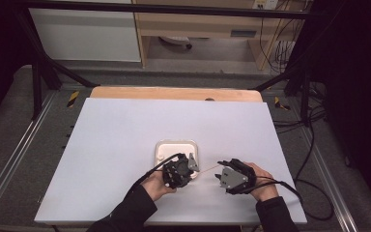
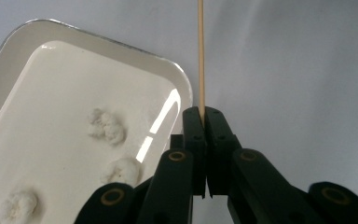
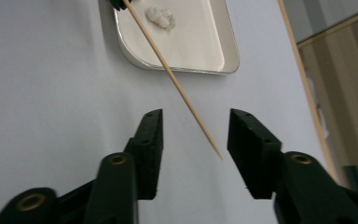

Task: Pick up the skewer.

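A thin wooden skewer [image 2: 200, 56] is clamped at one end in my left gripper [image 2: 202, 112], which is shut on it beside the corner of a white tray [image 2: 98, 39]. The tray holds several white fluffy lumps [image 2: 106, 126]. From above, the left gripper [image 1: 192, 165] hangs over the tray's [image 1: 176, 143] near right corner and the skewer [image 1: 207, 167] runs rightward to my right gripper [image 1: 220, 170]. The right gripper [image 3: 195, 135] is open. The skewer's [image 3: 177, 84] pointed free end lies between its jaws, touching neither pad.
A white sheet [image 1: 125, 135] covers the table, with a wooden strip [image 1: 174, 93] along the far edge. Black frame legs [image 1: 36, 82] stand at the back corners. Cables [image 1: 314, 145] trail off the right side. A wooden cabinet [image 1: 198, 24] stands beyond.
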Available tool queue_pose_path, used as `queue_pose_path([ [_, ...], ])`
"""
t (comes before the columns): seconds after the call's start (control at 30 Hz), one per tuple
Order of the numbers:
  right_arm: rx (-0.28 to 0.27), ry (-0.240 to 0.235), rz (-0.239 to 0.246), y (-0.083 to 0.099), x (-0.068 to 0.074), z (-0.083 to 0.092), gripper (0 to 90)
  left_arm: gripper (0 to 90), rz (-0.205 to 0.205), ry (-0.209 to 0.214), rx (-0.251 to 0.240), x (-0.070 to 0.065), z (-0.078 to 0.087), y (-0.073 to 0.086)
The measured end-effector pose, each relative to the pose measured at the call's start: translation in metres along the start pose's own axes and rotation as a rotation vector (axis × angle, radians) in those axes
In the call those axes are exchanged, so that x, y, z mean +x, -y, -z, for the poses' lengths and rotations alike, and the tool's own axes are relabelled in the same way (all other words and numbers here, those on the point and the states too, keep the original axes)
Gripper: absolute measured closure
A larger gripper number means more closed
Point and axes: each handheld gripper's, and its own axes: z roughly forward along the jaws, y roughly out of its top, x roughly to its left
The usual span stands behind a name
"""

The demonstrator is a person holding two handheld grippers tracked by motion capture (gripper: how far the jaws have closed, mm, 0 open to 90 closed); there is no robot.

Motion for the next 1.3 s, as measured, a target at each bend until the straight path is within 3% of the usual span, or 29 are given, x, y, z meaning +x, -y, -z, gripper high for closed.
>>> queue_pose_path([
  [0.03, -0.007, -0.019, -0.089, 0.004, -0.003, 0.001, 45.3, 88.4, 0.003, -0.001, -0.004, 0.001, 0.001, 0.002],
  [0.07, -0.007, -0.019, -0.089, 0.004, -0.003, 0.001, 45.3, 88.4, 0.006, -0.002, -0.005, 0.001, 0.002, 0.003],
  [0.1, -0.013, -0.026, -0.127, 0.006, -0.005, 0.001, 42.2, 88.4, 0.009, -0.004, -0.012, 0.001, 0.004, 0.005],
  [0.13, -0.030, -0.039, -0.208, 0.011, -0.007, 0.003, 36.7, 88.4, 0.012, -0.006, -0.016, 0.002, 0.005, 0.007],
  [0.23, -0.041, -0.057, -0.308, 0.017, -0.011, 0.003, 26.8, 88.4, 0.026, -0.009, -0.029, 0.005, 0.009, 0.014],
  [0.27, -0.041, -0.057, -0.308, 0.017, -0.011, 0.003, 26.8, 88.4, 0.029, -0.012, -0.036, 0.005, 0.010, 0.016],
  [0.37, -0.032, -0.087, -0.417, 0.023, -0.015, 0.003, 19.7, 88.3, 0.044, -0.021, -0.059, 0.007, 0.015, 0.025],
  [0.6, -0.008, -0.097, -0.565, 0.033, -0.018, 0.002, 7.2, 88.3, 0.108, -0.041, -0.116, 0.015, 0.027, 0.047],
  [0.73, -0.010, -0.122, -0.638, 0.036, -0.019, 0.001, 5.3, 88.3, 0.147, -0.057, -0.163, 0.019, 0.035, 0.060],
  [1.13, -0.053, -0.159, -0.762, 0.032, -0.018, -0.006, 4.6, 88.3, 0.257, -0.106, -0.295, 0.027, 0.057, 0.106],
  [1.3, -0.075, -0.178, -0.757, 0.024, -0.018, -0.011, 3.9, 88.3, 0.298, -0.127, -0.331, 0.029, 0.061, 0.124],
])
